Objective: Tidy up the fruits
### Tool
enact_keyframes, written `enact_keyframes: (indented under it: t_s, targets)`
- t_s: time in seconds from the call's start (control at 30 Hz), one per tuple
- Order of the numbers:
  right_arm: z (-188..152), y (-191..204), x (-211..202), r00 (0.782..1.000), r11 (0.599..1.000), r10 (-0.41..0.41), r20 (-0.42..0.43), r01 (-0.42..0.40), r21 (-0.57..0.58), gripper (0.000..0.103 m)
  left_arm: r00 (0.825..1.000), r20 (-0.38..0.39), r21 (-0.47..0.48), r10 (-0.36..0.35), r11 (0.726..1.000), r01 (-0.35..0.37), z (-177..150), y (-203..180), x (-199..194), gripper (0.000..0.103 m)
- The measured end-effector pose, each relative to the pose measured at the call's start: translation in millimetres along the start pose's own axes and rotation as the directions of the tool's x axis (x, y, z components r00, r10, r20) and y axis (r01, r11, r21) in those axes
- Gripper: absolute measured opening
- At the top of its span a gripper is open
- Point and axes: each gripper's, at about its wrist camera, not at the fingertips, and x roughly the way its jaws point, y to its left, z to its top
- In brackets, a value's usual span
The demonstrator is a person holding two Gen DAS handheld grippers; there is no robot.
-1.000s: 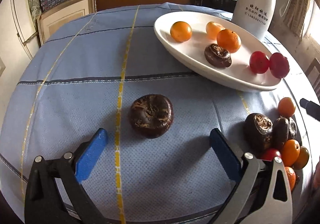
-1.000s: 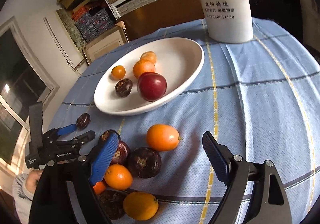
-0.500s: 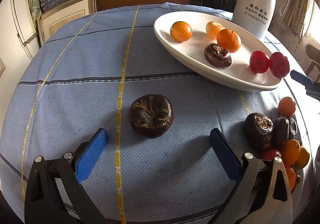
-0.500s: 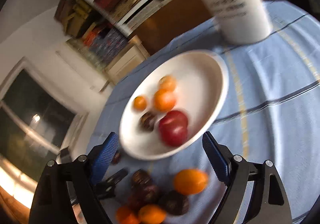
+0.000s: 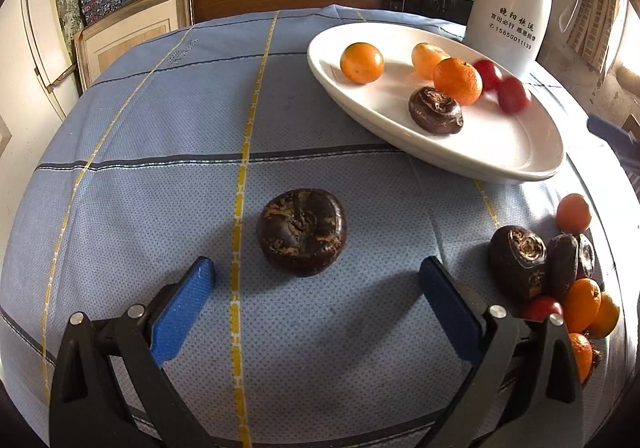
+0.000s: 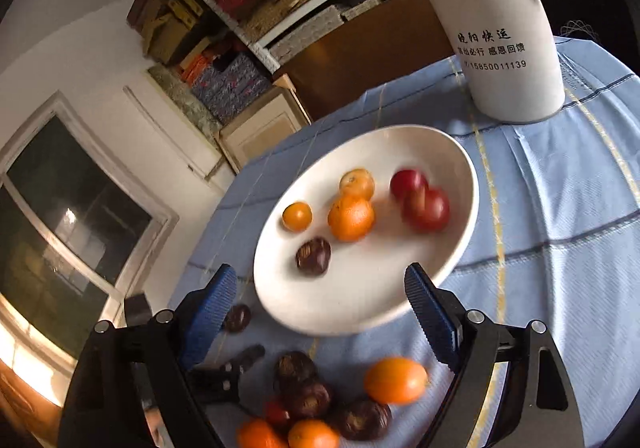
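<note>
Tablecloth (image 5: 160,128), blue w/ yellow and dark stripes, covers the table. White jug (image 5: 516,8) upright at far edge, just behind the plate (image 5: 500,152). Plate is white, oval, and holds 3 oranges (image 5: 362,62), 2 red fruits (image 5: 514,95) (blurred) and 1 dark brown fruit (image 5: 435,110). Red pair sits side by side, touching, beside the jug-end oranges.

Left gripper (image 5: 316,288): jaws wide apart, nothing between the pads, pointing down at a lone brown fruit (image 5: 302,232) that lies on the cloth just ahead of the tips, not touching them.

Right gripper (image 6: 316,288): jaws also wide apart, empty, over the plate's near rim; from the left cam only one blue tip shows at far right.

Loose pile (image 6: 320,404) on the cloth near the plate, by the table edge: brown fruits, oranges, one small red, bunched and touching. One oval orange (image 6: 395,380) sits at the pile's edge, apart from the plate.
</note>
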Motion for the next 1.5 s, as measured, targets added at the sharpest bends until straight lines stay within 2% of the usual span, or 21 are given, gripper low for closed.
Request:
enact_keyframes:
  t_s: [0.07,0.17,0.27,0.37,0.53,0.6,0.67,0.7,0.83,0.93,1.1,1.3,1.33,1.37,1.5]
  targets:
    - [-9.9,1.3,-7.1,0.997,0.995,-0.082,-0.010,0.082,-0.049,0.087,1.000,0.002,0.000,0.000,1.000,0.000,-0.4,-0.2,-1.2,0.099]
    - [-33.0,6.7,-9.6,0.973,0.962,-0.229,-0.004,0.225,-0.156,0.087,0.999,0.016,-0.014,-0.033,0.999,0.033,-0.8,4.3,-3.7,0.099]
    - [-43.1,7.4,-5.5,0.962,0.946,-0.273,-0.005,0.268,-0.182,0.087,0.994,0.045,-0.056,-0.102,0.993,0.105,0.1,14.3,-6.9,0.099]
    - [-46.6,9.4,-1.2,0.951,0.931,-0.308,0.003,0.302,-0.207,0.085,0.990,0.071,-0.094,-0.125,0.987,0.132,4.0,23.4,-7.0,0.099]
    - [-53.1,11.2,9.1,0.946,0.923,-0.324,-0.007,0.314,-0.223,0.079,0.993,0.080,-0.064,-0.092,0.993,0.097,14.0,20.5,-3.8,0.099]
    - [-54.5,12.0,11.0,0.944,0.920,-0.330,-0.011,0.319,-0.228,0.074,0.995,0.069,-0.047,-0.076,0.996,0.079,16.9,15.9,-0.2,0.095]
    - [-56.0,13.3,13.8,0.940,0.915,-0.340,-0.021,0.325,-0.239,0.069,0.997,0.060,-0.016,-0.049,0.999,0.050,16.6,9.7,1.8,0.056]
    - [-56.9,13.5,15.4,0.939,0.913,-0.344,-0.026,0.327,-0.243,0.065,0.998,0.058,-0.006,-0.038,0.999,0.038,16.4,7.8,1.9,0.052]
    - [-59.2,14.0,24.2,0.933,0.906,-0.357,-0.041,0.335,-0.258,0.057,0.996,0.067,0.003,-0.064,0.998,0.064,15.6,8.2,-0.2,0.052]
    - [-61.3,13.8,31.5,0.929,0.902,-0.366,-0.058,0.338,-0.268,0.051,0.994,0.063,0.007,-0.084,0.996,0.084,15.6,8.9,0.6,0.049]
    - [-63.0,10.1,40.1,0.926,0.904,-0.369,-0.078,0.338,-0.261,0.041,0.996,0.053,0.037,-0.073,0.997,0.071,15.7,2.3,2.4,0.047]
    - [-63.8,9.2,37.7,0.932,0.913,-0.354,-0.075,0.327,-0.245,0.041,0.996,0.053,0.047,-0.073,0.996,0.070,18.8,1.2,4.6,0.051]
    - [-63.5,9.5,36.4,0.934,0.914,-0.351,-0.072,0.325,-0.244,0.041,0.996,0.056,0.052,-0.071,0.996,0.068,18.7,0.2,3.9,0.048]
    - [-63.1,10.8,34.0,0.935,0.915,-0.348,-0.064,0.323,-0.242,0.041,0.995,0.065,0.057,-0.069,0.996,0.066,18.4,-0.9,2.1,0.040]
    - [-60.3,15.0,19.6,0.946,0.922,-0.323,-0.030,0.307,-0.238,0.041,0.991,0.114,0.083,-0.071,0.995,0.061,13.3,-7.1,-10.5,0.040]
